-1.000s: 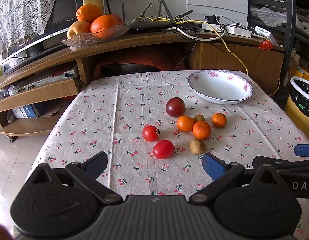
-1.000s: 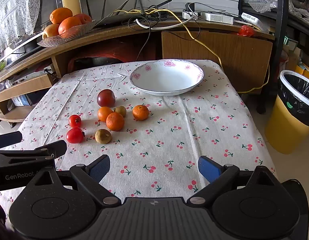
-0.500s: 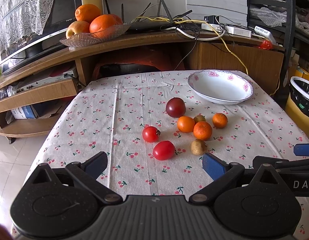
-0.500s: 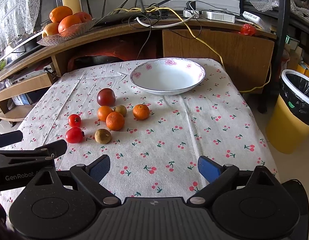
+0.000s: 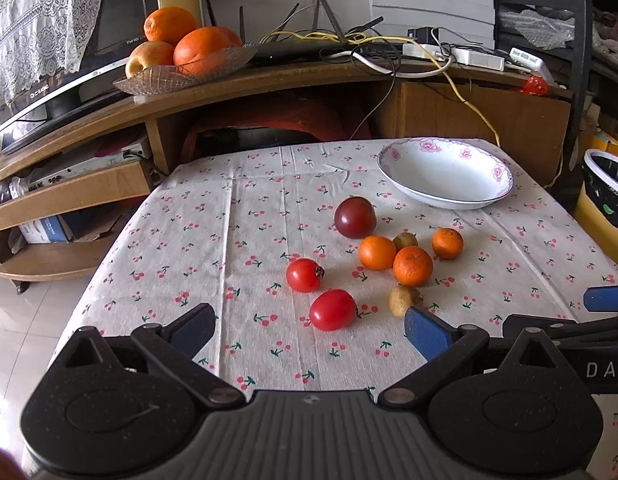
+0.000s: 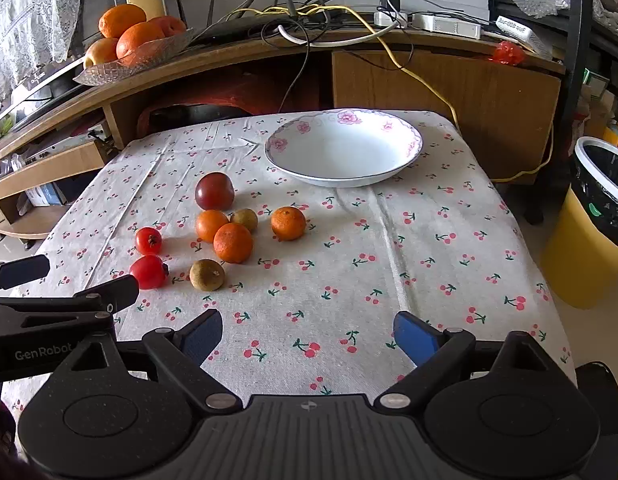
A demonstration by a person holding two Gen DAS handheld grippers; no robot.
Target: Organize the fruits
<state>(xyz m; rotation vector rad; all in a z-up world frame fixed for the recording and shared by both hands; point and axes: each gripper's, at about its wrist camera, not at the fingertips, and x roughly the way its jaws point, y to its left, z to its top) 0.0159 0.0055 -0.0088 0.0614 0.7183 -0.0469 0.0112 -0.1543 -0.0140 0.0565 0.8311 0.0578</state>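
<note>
While both claws, left claw point(image 5: 309, 326) and right claw point(image 6: 308, 334), hang spread wide with nothing gripped, the fruits point(image 6: 233, 242) sit loose on the bench point(image 6: 389, 280), at 7 o'clock from the white bowl point(image 6: 343, 152).

1. A curved wooden shelf unit point(image 5: 293, 76) carries tangled cables point(image 5: 373, 46) and a glass fruit dish point(image 5: 181, 76).
2. A yellow bin point(image 6: 593, 220) stands on pale floor tiles point(image 5: 13, 320).
3. Lace curtain point(image 5: 37, 20) hangs at left.

Left hand-held gripper point(image 5: 307, 326) gapes above tomatoes point(image 5: 332, 309), bowl point(image 5: 445, 173) beyond.
</note>
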